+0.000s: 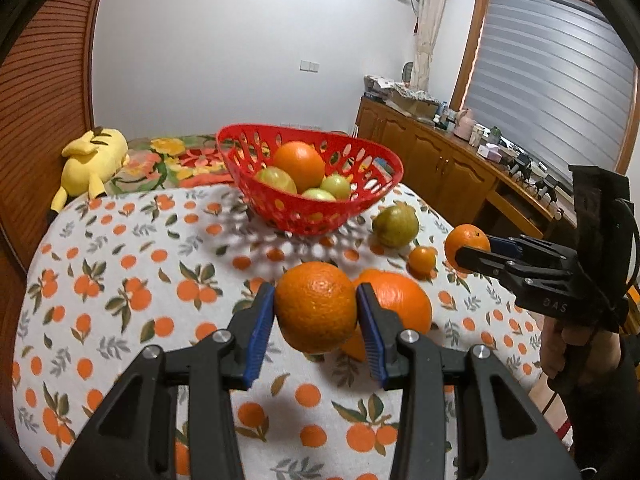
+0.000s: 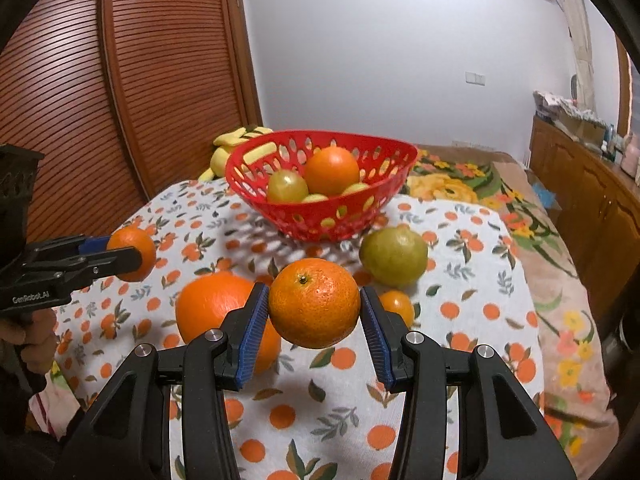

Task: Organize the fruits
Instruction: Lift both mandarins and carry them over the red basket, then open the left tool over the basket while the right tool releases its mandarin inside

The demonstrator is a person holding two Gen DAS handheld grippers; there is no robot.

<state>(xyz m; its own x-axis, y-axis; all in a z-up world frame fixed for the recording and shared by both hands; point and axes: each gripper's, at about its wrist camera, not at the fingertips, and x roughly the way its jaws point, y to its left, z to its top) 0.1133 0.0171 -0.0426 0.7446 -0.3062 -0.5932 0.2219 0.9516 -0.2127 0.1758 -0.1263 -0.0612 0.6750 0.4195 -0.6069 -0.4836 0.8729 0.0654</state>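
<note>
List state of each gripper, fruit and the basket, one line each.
left gripper: shut on an orange, lifted off the cloth
right gripper: shut on a stemmed orange, lifted
red basket: upright on the table, holding an orange and green fruits
large orange: loose on the cloth
green fruit: loose beside the basket
small orange: loose on the cloth

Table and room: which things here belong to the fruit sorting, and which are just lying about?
Part of the job:
- red basket with fruit in it
- orange in the left hand-held gripper
- orange in the right hand-held gripper
- big orange, green fruit and small orange on the table

Lying about:
- yellow plush toy
- clutter on the wooden sideboard
</note>
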